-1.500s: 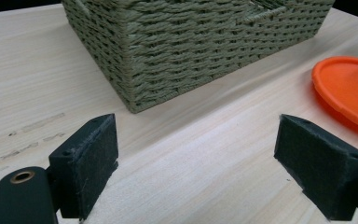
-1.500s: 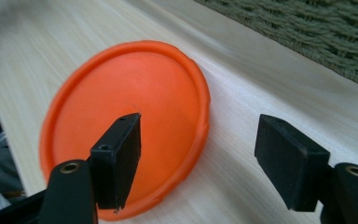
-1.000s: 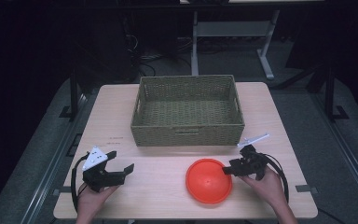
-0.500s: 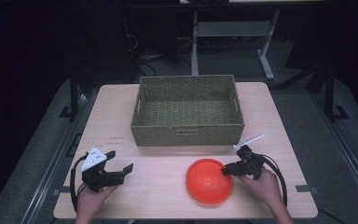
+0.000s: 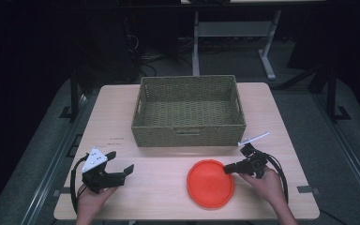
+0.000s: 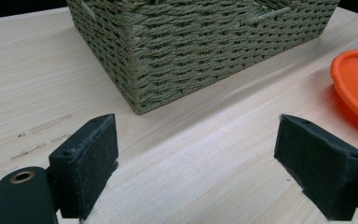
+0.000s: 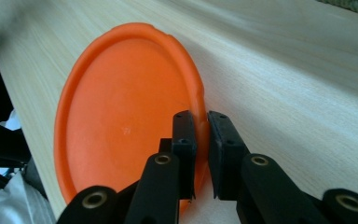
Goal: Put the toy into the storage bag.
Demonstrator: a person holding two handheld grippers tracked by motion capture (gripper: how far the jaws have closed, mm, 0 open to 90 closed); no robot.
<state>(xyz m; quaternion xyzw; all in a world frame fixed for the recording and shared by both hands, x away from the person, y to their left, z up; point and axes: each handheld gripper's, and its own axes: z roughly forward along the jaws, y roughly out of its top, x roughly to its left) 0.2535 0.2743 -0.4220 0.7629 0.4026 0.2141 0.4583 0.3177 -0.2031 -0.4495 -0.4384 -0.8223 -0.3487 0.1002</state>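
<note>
While the basket stands at the middle of the worktop, toward its far edge, the plate lies nearer the front edge, right of centre, just in front of the basket's front wall and apart from it. Bare wood lies between plate and basket. Round, the plate has no long axis; it lies flat, and from these views I cannot tell for sure whether its hollow faces up or down. The right gripper reaches in from the plate's right side; its jaws have just been closing and now pinch the plate's rim between the pads, as the right gripper view shows. The left gripper rests near the front left corner, well apart from the plate, jaws wide open with nothing between them, pointing toward the basket's near corner.
</note>
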